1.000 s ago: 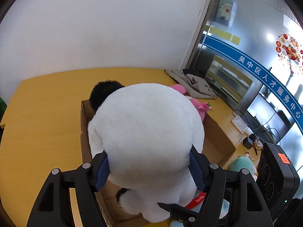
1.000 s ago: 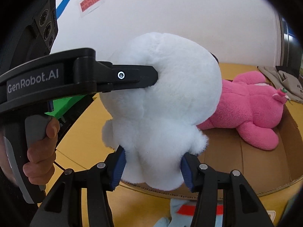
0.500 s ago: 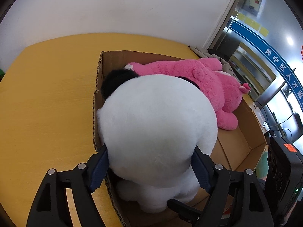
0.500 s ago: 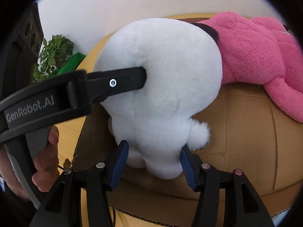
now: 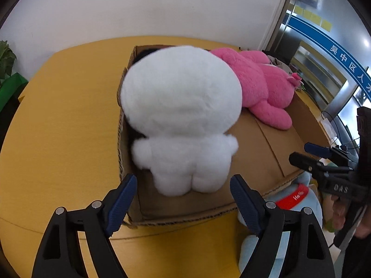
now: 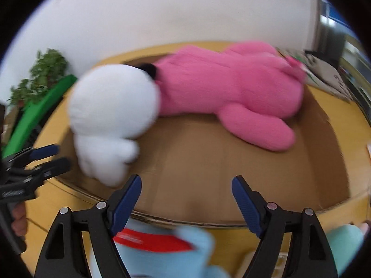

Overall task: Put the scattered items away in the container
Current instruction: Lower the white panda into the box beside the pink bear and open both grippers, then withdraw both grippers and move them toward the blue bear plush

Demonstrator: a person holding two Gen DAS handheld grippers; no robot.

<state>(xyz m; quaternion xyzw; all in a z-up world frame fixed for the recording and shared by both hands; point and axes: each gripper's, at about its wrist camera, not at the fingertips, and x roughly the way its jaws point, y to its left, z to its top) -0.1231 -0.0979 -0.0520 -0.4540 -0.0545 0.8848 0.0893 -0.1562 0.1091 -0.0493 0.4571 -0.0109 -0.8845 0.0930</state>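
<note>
A white plush toy (image 5: 180,115) sits in the left end of the cardboard box (image 5: 259,153), next to a pink plush (image 5: 262,83) lying along the far side. My left gripper (image 5: 183,185) is open and empty, just behind the white plush at the box's near edge. My right gripper (image 6: 186,185) is open and empty above the box's near wall (image 6: 208,215). The white plush (image 6: 113,115) and pink plush (image 6: 227,90) show in the right wrist view. A light blue plush with a red band (image 6: 157,243) lies on the table under the right gripper; it also shows in the left wrist view (image 5: 292,199).
The box stands on a yellow table (image 5: 58,120). A mint green plush (image 6: 345,243) lies at the right near the box. A green plant (image 6: 37,78) stands left of the table. Cloth (image 6: 324,69) lies on the far right of the table. Cables (image 5: 331,125) lie at the right edge.
Both grippers have opened and let go of the white plush, which now rests in the box. Both grippers have pulled back toward the box's near edge.
</note>
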